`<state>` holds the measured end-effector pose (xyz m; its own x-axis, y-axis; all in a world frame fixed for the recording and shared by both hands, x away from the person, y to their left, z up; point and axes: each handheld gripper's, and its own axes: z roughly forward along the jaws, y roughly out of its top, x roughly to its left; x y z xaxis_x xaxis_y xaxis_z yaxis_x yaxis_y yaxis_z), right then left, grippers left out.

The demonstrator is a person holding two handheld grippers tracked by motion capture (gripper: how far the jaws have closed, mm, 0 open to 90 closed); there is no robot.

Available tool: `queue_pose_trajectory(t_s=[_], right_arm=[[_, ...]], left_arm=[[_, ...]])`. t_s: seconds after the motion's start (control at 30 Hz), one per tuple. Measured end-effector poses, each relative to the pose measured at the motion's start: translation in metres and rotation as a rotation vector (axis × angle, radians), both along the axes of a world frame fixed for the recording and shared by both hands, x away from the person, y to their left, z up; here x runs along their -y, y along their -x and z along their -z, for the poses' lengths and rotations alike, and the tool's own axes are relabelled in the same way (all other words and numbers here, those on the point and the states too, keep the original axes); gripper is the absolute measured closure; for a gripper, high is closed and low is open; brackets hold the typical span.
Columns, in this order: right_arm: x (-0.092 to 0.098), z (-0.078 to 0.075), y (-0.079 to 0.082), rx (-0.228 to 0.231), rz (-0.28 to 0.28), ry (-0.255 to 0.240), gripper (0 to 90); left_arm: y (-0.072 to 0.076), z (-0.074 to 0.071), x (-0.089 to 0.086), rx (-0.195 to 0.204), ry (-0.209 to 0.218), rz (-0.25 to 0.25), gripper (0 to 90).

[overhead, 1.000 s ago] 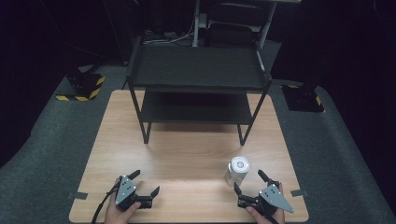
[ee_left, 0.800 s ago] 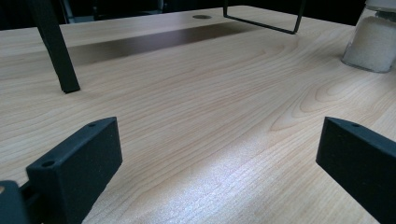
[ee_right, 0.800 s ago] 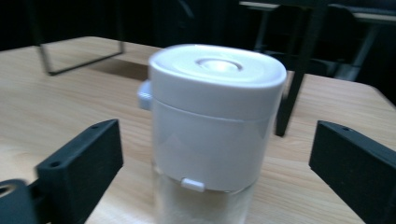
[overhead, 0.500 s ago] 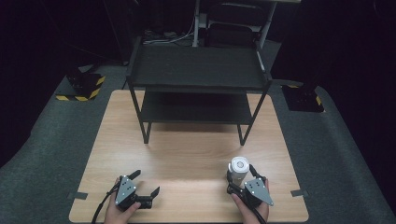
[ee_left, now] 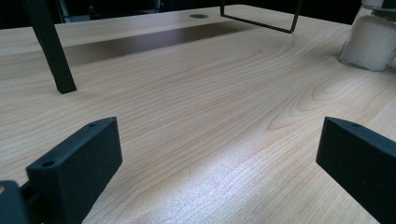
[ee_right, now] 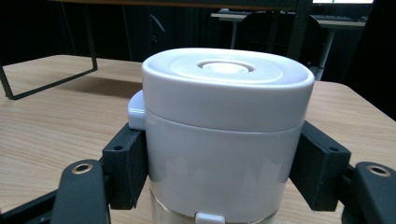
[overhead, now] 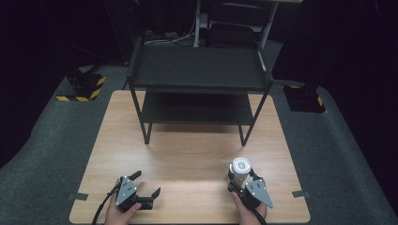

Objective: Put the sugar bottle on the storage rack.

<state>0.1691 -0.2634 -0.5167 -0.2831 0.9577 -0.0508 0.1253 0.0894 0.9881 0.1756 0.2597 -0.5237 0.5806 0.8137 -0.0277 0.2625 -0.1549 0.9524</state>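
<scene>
White-lidded jar stands lower right in the high view; our right tongs, spread a second ago, have just been closing and now clamp it. Left tongs stay released over bare worktop. Right gripper view: pads press the jar's sides, so we judge lifting possible.

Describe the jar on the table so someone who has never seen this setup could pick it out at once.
Start from the black two-tier shelf at the far side of the wooden table, then come toward the near right corner. There stands a small clear jar with a white lid and white grains inside, clamped between the right gripper and its black fingers. It is the table's sole container.
</scene>
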Motion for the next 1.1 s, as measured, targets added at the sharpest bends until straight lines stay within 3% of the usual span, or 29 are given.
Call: queue_pose_trajectory(t_s=[0.6, 1.1], right_arm=[[0.015, -0.016, -0.013, -0.045, -0.072, 0.025, 30.6], [0.015, -0.055, -0.035, -0.017, -0.151, 0.014, 30.6]], left_arm=[[0.0, 0.0, 0.0, -0.004, 0.001, -0.002, 0.6], [-0.001, -0.002, 0.002, -0.014, -0.005, -0.008, 0.6]])
